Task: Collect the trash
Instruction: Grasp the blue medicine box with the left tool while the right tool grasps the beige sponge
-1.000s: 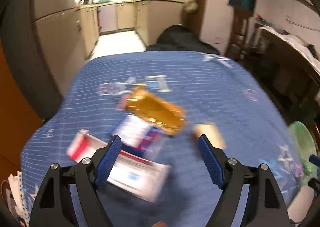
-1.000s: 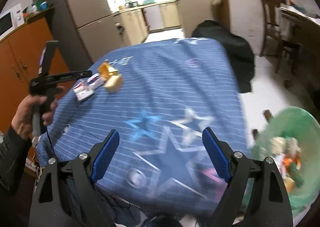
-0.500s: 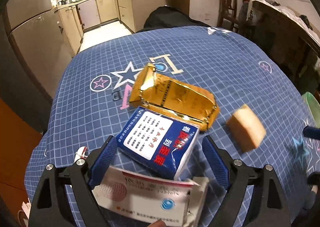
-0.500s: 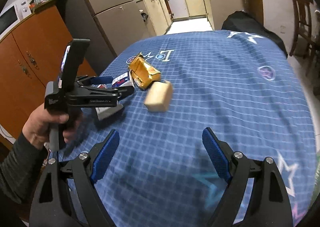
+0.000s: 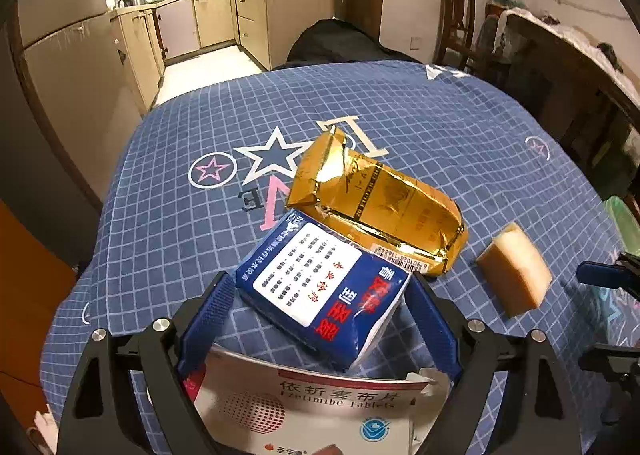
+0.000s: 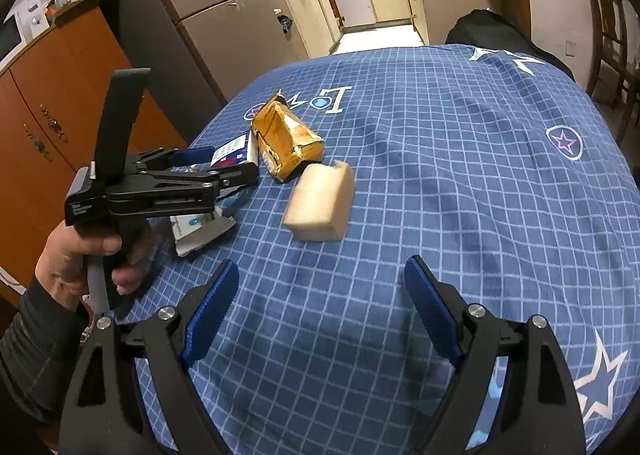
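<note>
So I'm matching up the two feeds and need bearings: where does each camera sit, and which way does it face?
Left wrist: rides the left gripper, looking forward and down at the blue packet between its open fingers, with the gold packet beyond; no hand shows.
Right wrist: rides the right gripper, open, facing the tan block; the person's left hand shows, holding the other gripper.
Shared: blue packet, gold packet, tan block, white medicine box, checked blue tablecloth.
</note>
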`<state>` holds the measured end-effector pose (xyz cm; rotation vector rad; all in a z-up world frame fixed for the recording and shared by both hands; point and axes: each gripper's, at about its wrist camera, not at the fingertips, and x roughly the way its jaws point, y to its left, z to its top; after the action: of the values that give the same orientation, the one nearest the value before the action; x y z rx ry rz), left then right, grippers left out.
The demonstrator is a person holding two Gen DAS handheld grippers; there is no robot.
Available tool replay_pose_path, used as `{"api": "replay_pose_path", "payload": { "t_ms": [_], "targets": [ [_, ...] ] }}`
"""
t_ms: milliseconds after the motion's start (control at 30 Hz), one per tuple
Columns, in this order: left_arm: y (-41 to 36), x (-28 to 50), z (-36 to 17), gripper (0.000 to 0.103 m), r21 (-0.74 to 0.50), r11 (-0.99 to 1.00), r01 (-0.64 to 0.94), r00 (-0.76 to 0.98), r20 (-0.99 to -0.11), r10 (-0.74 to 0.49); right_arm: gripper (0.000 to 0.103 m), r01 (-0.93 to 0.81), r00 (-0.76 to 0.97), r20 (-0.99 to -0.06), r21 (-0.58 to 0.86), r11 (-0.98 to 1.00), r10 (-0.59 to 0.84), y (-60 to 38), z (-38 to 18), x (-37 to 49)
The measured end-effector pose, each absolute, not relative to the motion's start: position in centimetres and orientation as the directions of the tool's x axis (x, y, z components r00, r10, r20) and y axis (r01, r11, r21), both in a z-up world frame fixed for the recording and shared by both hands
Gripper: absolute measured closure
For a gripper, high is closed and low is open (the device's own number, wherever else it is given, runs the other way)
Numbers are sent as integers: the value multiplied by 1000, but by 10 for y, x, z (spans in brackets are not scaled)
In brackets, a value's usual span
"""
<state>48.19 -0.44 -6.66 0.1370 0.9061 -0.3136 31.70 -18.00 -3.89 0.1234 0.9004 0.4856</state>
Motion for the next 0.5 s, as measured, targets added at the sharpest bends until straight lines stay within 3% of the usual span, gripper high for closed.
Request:
{"api": "replay_pose_path", "payload": {
  "t_ms": [133, 500],
  "targets": [
    [-1, 478, -66, 21, 7, 951, 308, 597, -780, -188, 23, -365, 522, -727, 282, 887, 446, -169, -37, 326],
    [5, 469, -68, 24, 48, 962, 268, 635, -760, -139, 53, -326, 540, -783, 141, 935, 307, -143, -47, 358]
  ]
}}
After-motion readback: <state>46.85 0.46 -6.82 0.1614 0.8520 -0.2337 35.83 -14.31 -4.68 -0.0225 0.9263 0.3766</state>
